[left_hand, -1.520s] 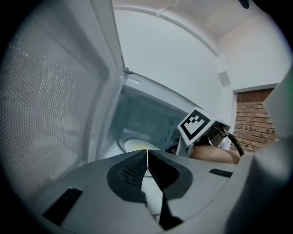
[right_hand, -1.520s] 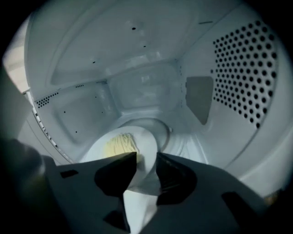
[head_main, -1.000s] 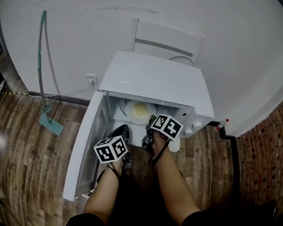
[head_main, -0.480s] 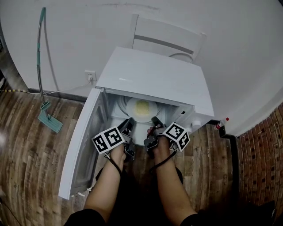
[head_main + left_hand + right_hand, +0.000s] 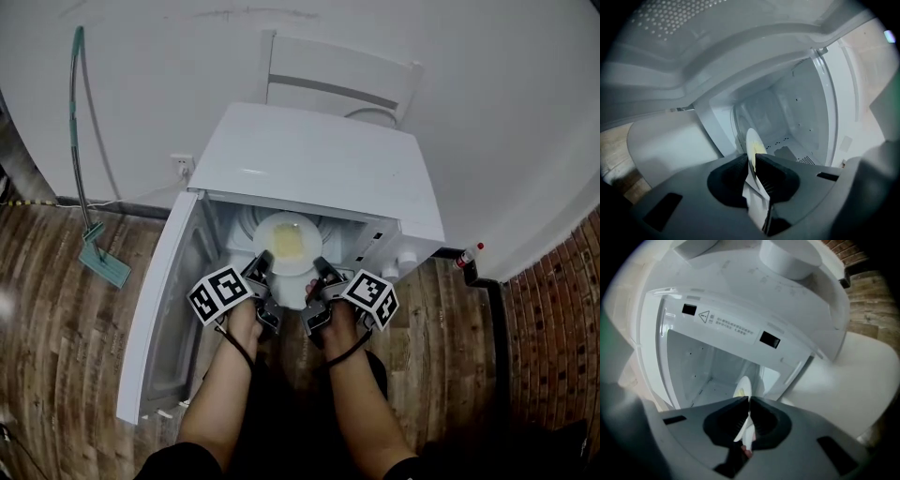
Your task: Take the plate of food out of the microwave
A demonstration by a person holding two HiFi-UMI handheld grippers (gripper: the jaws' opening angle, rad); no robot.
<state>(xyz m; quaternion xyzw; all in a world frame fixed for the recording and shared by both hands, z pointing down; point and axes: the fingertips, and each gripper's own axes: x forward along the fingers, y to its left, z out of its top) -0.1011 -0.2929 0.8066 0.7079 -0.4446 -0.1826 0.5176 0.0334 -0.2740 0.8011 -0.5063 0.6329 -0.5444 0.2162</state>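
Gripping plate rim near-left: left gripper clamped | right gripper: jaws closing on near-right rim | plate: round, level, food up, at microwave front edge

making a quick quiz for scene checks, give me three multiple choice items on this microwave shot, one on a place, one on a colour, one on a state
1. Where is the plate relative to the microwave?
A) on top of it
B) at its open front
C) under it

2. What colour is the food?
A) yellow
B) red
C) green

3. How is the door?
A) shut
B) removed
C) swung open to the left

Answers:
1 B, the head view shows the plate at the microwave's open mouth.
2 A, a yellow patch lies on the white plate.
3 C, the door stands out from the microwave's left side.
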